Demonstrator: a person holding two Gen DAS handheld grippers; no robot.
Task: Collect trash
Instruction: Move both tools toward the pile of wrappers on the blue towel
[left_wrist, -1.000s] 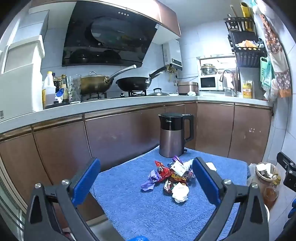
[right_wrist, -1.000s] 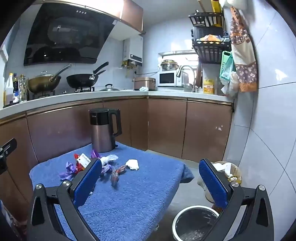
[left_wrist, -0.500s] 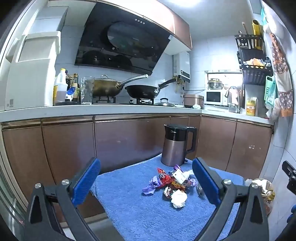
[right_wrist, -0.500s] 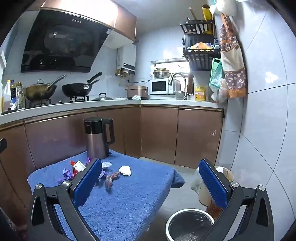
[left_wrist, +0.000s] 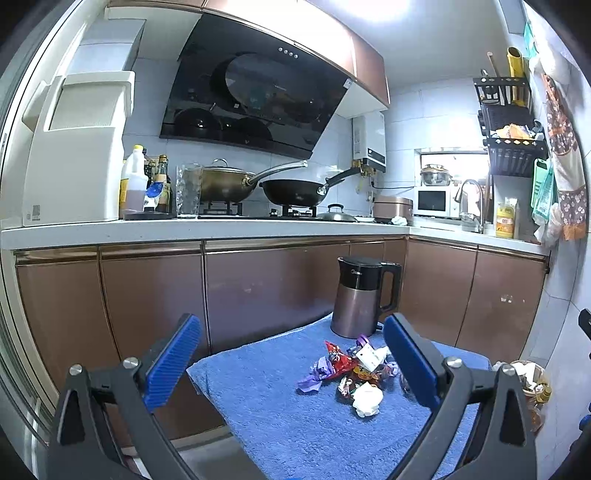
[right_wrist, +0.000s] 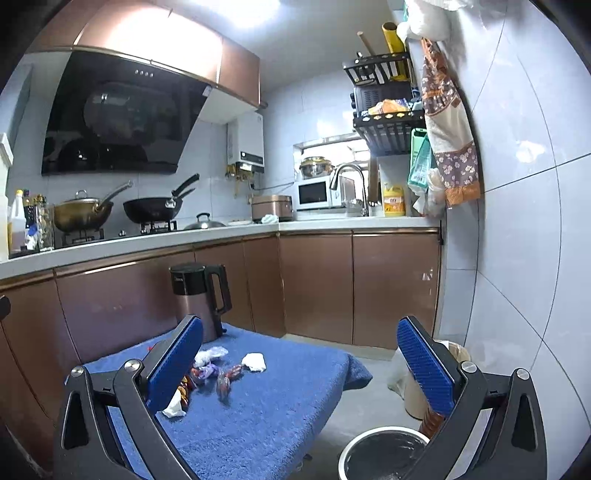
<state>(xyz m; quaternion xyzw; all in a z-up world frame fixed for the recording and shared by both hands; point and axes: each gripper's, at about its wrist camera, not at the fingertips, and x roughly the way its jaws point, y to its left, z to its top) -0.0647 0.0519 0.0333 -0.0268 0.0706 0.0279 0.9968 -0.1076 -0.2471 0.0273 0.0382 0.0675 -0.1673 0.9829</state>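
Note:
A small heap of candy wrappers (left_wrist: 349, 367) and a crumpled white tissue (left_wrist: 367, 398) lie on a blue towel-covered table (left_wrist: 280, 413). The right wrist view shows the same wrappers (right_wrist: 207, 371), a second white tissue (right_wrist: 254, 361) and a round bin (right_wrist: 384, 456) on the floor at the table's right. My left gripper (left_wrist: 291, 365) is open and empty, raised short of the heap. My right gripper (right_wrist: 301, 365) is open and empty, high over the table's right edge.
A steel and black kettle (left_wrist: 360, 297) stands at the table's far edge behind the wrappers. Brown cabinets (left_wrist: 258, 291) and a counter with pans run behind. A bag-lined container of rubbish (left_wrist: 528, 373) stands on the floor by the tiled wall (right_wrist: 517, 258).
Both grippers have tilted up and drawn back a little, so the table and wrappers sit lower and smaller in view. Both stay open. Nothing on the table has moved.

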